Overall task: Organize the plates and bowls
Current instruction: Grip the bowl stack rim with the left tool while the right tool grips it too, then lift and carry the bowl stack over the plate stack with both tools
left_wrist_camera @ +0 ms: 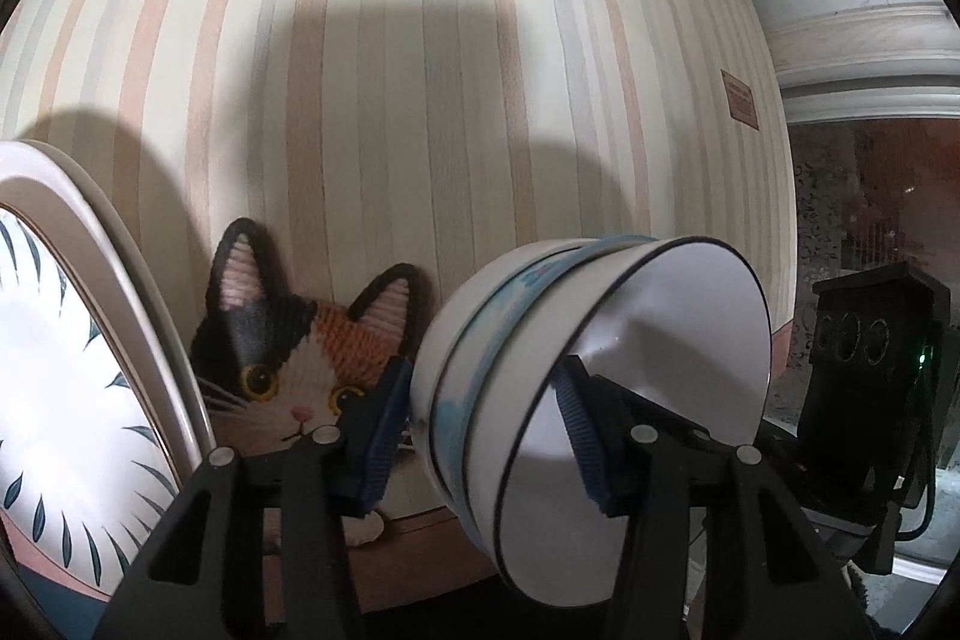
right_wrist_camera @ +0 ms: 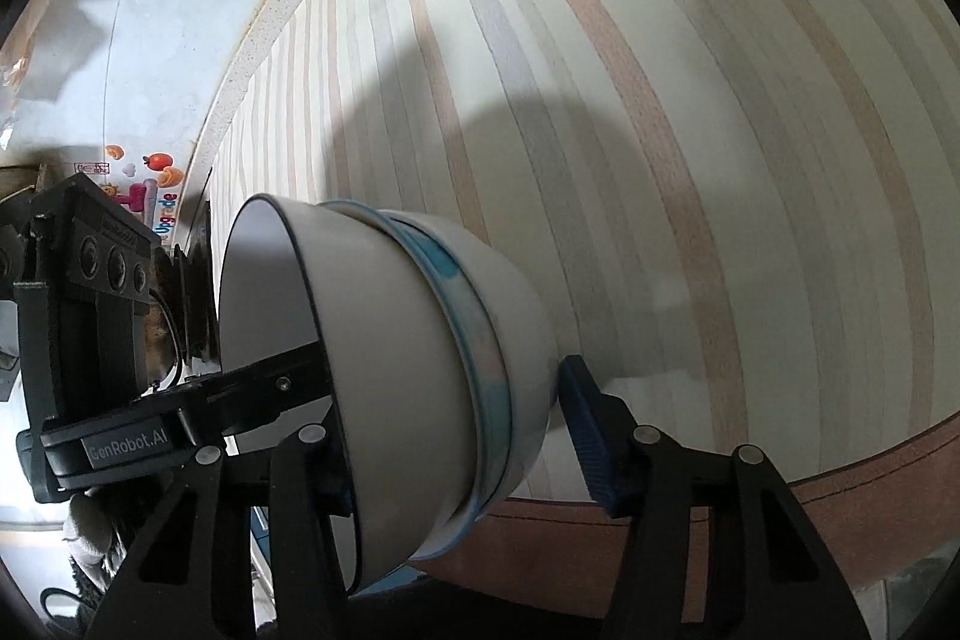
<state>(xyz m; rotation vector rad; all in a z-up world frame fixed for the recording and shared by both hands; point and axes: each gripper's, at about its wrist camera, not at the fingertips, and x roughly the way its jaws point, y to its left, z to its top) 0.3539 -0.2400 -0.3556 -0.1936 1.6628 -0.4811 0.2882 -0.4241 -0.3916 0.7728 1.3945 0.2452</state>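
Note:
A stack of three nested bowls (left_wrist_camera: 540, 340) stands on the striped tabletop (left_wrist_camera: 420, 100): a white one with a thin black rim on top, a blue-banded one under it, a white one below. My left gripper (left_wrist_camera: 480, 430) is shut on the stack's wall, with one blue pad outside and the other inside the top bowl. In the right wrist view the same bowl stack (right_wrist_camera: 408, 340) sits between the pads of my right gripper (right_wrist_camera: 462, 454). Its right pad (right_wrist_camera: 591, 436) stands a sliver off the outer wall and its left pad is hidden behind the rim. One finger of the left gripper (right_wrist_camera: 264, 388) reaches into the top bowl.
A large plate (left_wrist_camera: 150, 340) with a blue leaf pattern lies at the left. A knitted cat-face mat (left_wrist_camera: 282, 352) lies between it and the bowls. The right gripper's black body (left_wrist_camera: 870, 370) is close on the right. The table's brown edge (right_wrist_camera: 870, 472) curves near me.

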